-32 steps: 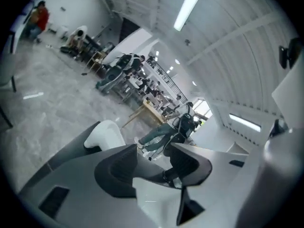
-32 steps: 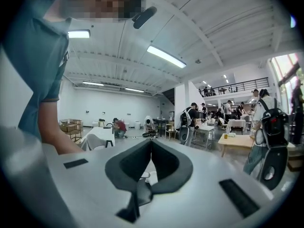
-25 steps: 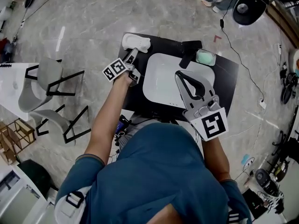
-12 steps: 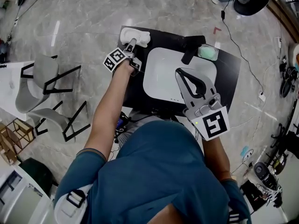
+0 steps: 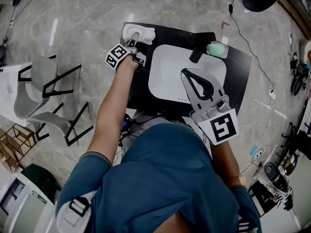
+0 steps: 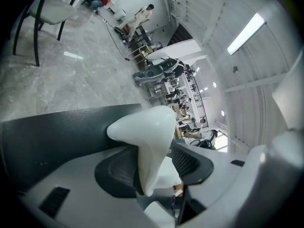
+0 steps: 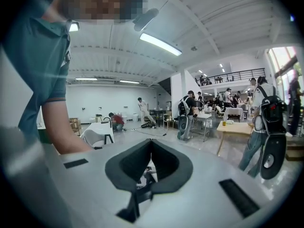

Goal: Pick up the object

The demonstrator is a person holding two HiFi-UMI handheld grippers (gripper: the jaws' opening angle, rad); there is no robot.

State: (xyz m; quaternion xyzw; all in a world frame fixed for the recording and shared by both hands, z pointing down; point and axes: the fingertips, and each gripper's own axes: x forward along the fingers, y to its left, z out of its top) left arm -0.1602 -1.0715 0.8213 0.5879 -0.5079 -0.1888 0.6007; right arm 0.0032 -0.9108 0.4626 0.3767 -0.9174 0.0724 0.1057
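Observation:
A white, rounded plastic object sits at the far left corner of the black tabletop. My left gripper reaches into it from the near side. In the left gripper view the white object stands between the two black pads, and my left gripper is shut on it. Whether it rests on the top or is raised I cannot tell. My right gripper hovers over the white basin, shut and empty. In the right gripper view its tips meet with nothing between them.
A black tap and a pale green soap-like lump stand at the basin's far side. Grey chairs stand on the marble floor to the left. Cables trail across the floor on the right. People and tables fill the hall beyond.
My left gripper has moved forward to the white object and now grips it. The right gripper has stayed over the basin.

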